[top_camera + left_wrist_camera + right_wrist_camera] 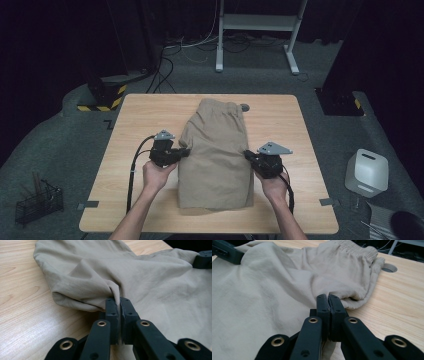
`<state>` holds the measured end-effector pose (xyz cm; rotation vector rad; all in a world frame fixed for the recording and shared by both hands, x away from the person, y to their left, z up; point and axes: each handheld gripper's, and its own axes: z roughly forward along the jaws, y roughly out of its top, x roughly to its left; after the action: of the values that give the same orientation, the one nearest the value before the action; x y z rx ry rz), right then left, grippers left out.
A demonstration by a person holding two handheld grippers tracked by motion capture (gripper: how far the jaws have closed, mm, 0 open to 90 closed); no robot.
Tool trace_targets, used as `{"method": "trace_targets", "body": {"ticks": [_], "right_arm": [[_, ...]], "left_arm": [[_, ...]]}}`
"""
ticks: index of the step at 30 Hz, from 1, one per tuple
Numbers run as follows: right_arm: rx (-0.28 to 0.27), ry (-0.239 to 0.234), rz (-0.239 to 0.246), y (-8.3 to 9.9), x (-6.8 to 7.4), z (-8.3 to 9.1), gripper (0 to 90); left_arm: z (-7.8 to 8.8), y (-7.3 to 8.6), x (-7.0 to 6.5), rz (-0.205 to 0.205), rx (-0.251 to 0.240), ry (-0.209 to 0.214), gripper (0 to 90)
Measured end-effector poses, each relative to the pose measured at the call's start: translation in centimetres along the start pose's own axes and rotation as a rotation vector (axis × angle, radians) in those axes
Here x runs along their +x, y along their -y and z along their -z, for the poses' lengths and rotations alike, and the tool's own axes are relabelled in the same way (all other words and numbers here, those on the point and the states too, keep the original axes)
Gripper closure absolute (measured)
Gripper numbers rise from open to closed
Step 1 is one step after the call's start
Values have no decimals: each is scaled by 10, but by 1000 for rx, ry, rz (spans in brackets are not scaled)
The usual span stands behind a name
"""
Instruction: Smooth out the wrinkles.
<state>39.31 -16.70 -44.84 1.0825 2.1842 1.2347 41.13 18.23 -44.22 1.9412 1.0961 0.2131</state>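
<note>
A pair of khaki shorts [216, 150] lies lengthwise on the wooden table [135, 115], elastic waistband at the far end. My left gripper [184, 152] is shut on the cloth of the garment's left edge; in the left gripper view the khaki shorts [95, 277] rise in a fold pinched at the left gripper [118, 302]. My right gripper [248, 155] is shut on the right edge; in the right gripper view the khaki shorts [274, 285] are pinched at the right gripper [328, 298]. Both pinched edges are lifted off the tabletop.
A round cable hole [244, 106] sits in the table by the waistband. On the floor stand a white box [366, 172] at the right, a wire basket [39, 202] at the left, and a white desk frame [257, 30] with cables beyond the table.
</note>
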Motion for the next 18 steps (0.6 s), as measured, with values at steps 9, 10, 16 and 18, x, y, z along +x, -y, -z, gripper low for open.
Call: {"method": "trace_targets", "body": {"ticks": [9, 10, 16, 18], "right_arm": [[-37, -10, 42, -16, 5, 15, 884], [-42, -10, 41, -17, 6, 17, 884], [-76, -10, 55, -25, 5, 29, 884], [-95, -10, 63, -26, 8, 36, 884]], "left_arm": [[19, -11, -8, -24, -29, -6, 866], [22, -13, -9, -24, -36, -3, 866], [34, -20, -18, -51, -68, 1, 866], [40, -18, -23, -60, -77, 5, 866]]}}
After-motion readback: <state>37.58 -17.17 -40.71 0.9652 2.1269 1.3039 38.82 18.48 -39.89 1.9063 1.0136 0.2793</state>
